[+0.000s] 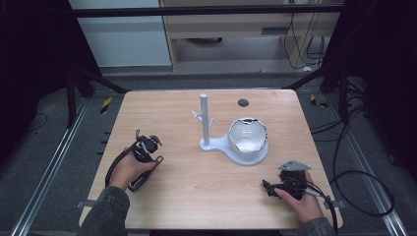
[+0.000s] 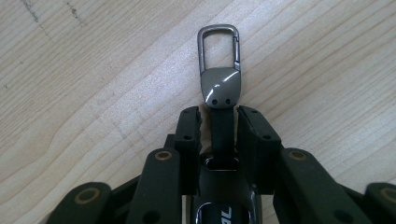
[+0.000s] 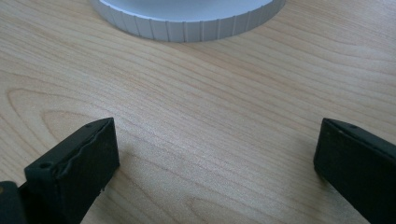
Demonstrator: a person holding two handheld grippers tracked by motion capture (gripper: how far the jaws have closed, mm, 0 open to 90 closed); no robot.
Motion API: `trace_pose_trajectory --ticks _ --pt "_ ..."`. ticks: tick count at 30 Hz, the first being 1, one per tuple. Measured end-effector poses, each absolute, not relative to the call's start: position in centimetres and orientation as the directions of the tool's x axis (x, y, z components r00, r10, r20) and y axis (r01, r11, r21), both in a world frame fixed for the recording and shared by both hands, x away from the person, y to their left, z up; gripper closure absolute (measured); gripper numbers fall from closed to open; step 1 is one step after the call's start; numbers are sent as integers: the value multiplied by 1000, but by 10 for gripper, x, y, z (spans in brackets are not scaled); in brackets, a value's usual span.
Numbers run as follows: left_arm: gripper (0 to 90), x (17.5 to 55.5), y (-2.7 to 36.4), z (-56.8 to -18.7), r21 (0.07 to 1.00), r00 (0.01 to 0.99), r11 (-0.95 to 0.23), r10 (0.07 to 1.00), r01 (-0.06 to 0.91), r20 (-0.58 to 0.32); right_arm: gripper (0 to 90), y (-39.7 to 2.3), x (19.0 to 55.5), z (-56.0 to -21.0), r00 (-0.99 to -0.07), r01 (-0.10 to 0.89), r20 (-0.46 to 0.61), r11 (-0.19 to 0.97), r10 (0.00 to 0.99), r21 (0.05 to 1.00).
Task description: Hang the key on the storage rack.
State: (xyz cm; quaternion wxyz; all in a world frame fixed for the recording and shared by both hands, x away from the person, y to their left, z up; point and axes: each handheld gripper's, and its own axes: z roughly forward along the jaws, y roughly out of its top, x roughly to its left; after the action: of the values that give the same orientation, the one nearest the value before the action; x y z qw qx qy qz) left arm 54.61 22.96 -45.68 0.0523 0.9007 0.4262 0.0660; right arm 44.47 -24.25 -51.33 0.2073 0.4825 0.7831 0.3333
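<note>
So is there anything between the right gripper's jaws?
No. The right gripper has its jaws wide apart over bare wooden table, with nothing between them.

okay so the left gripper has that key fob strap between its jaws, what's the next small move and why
Probably lift the left gripper straight up a little. Its jaws stand closely either side of the black strap of the key fob, whose metal clip still lies flat on the table. A small lift would test the grip before carrying it toward the white stand. The right gripper sits open, nothing between its jaws.
</note>
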Motion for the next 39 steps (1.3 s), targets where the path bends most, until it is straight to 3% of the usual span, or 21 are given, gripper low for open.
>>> trace_pose_trajectory --ticks 14,26,39 --pt "722 548 229 -460 139 630 -632 774 762 66 5 -242 445 -513 -448 618 -3 312 894 722" --pt "798 545 229 -456 154 642 -643 764 750 66 4 -242 445 -513 -449 617 -3 313 894 722" --pt "803 519 251 -430 421 615 -574 787 703 46 4 -242 445 -513 -449 617 -3 312 894 722"
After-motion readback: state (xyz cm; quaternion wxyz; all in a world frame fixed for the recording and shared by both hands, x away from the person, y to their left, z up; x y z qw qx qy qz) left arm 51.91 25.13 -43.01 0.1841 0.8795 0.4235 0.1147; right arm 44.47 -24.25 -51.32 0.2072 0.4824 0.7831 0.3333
